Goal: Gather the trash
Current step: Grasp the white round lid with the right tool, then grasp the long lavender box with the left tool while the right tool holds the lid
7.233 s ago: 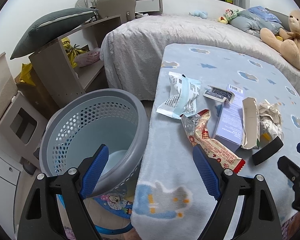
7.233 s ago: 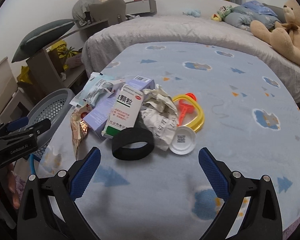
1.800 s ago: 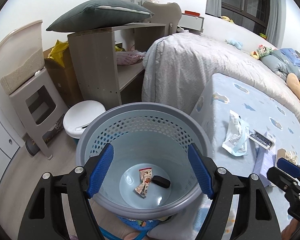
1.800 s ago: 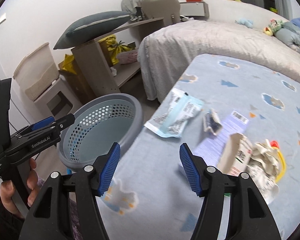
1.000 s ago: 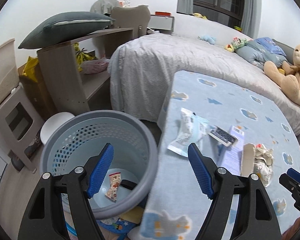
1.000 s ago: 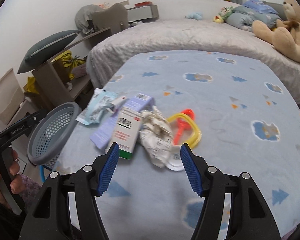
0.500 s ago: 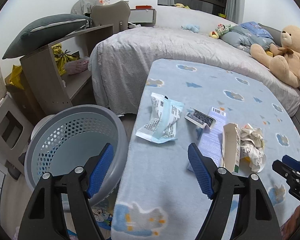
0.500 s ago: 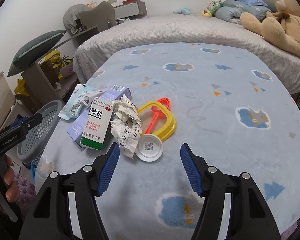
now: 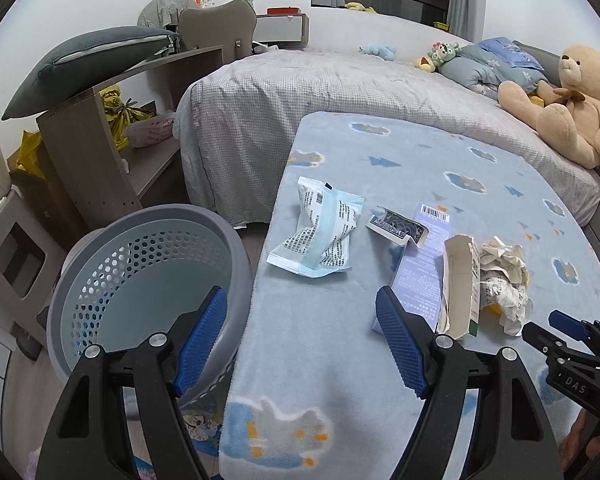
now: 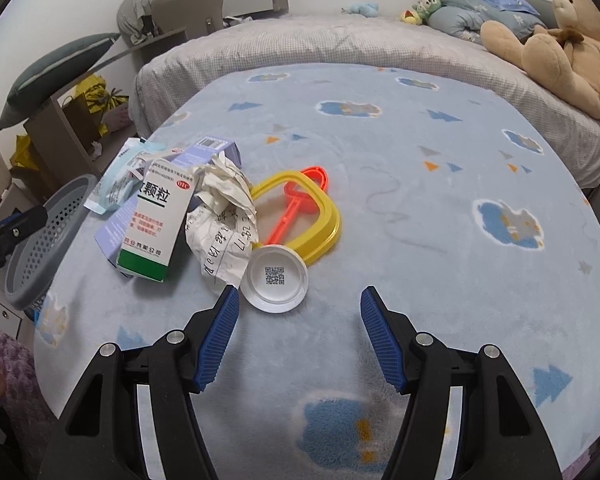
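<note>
Both grippers are hanging over the blue blanket (image 10: 440, 184) with nothing in them. The left gripper (image 9: 300, 332) is sitting with its jaws spread wide, one finger over the bin (image 9: 148, 280) rim and the other over the blanket edge, so it's kind of straddling the two. The bin is standing on the floor right beside the blanket-covered surface, and from here I can't see what's lying at its bottom. The right gripper (image 10: 296, 330) is gaping at a medium width, tilted down at the blanket, and its left finger is sitting just beside the white lid (image 10: 274, 278), which is lying rim up with a QR code inside; whether it's touching the lid I can't tell. The trash is all bunching up in one pile on the blanket: a pale blue wrapper (image 9: 320, 236) nearest the bin side, a small torn pack (image 9: 396, 228) next to it, a purple box (image 9: 424, 264) lying flat, a green and white box (image 10: 160, 220) resting partly on the purple one, and a crumpled paper (image 10: 224, 220) leaning against that and touching the lid. A yellow ring (image 10: 312, 220) with an orange key-shaped piece (image 10: 300, 196) inside it is sitting right behind the lid. A teddy bear (image 10: 556, 48) is lounging on the bed (image 10: 320, 44) further back.
</note>
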### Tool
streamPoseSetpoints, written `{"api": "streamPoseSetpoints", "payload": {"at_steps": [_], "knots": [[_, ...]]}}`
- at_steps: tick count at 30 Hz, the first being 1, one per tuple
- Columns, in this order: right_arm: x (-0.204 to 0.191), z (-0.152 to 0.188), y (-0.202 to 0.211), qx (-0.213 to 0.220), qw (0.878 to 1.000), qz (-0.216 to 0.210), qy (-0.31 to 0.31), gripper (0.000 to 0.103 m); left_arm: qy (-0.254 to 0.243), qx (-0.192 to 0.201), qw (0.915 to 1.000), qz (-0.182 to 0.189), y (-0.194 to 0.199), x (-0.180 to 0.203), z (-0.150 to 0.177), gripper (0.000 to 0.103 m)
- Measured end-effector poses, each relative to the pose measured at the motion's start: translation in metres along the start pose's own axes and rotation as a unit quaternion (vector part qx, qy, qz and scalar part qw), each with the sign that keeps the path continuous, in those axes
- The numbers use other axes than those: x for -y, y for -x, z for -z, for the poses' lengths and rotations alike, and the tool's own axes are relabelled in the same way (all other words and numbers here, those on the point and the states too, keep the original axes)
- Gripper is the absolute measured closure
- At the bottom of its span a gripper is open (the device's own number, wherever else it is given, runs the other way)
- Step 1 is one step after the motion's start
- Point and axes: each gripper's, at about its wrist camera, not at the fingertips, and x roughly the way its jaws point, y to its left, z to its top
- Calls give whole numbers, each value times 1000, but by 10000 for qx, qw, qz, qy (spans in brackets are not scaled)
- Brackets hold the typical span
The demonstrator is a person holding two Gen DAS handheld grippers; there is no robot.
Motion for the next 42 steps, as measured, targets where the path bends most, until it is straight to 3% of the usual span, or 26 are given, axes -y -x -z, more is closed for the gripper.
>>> {"api": "streamPoseSetpoints", "payload": {"at_steps": [14, 16, 19, 38, 42], "knots": [[-15, -3, -17, -150, 9995, 165, 242, 47, 5, -9, 10000, -8, 0, -1, 0, 29], [-17, -4, -19, -156, 9994, 170, 269, 51, -3, -9, 10000, -2, 0, 0, 1, 29], [-19, -4, -22, -216, 9992, 138, 298, 68, -19, -21, 10000, 12, 0, 0, 1, 29], [25, 5, 12, 43, 9995, -137, -267, 68, -147, -452, 9983, 351, -27, 24, -5, 29], [30, 6, 12, 52, 9991, -255, -337, 68, -294, -516, 9980, 205, -42, 36, -9, 29]]}}
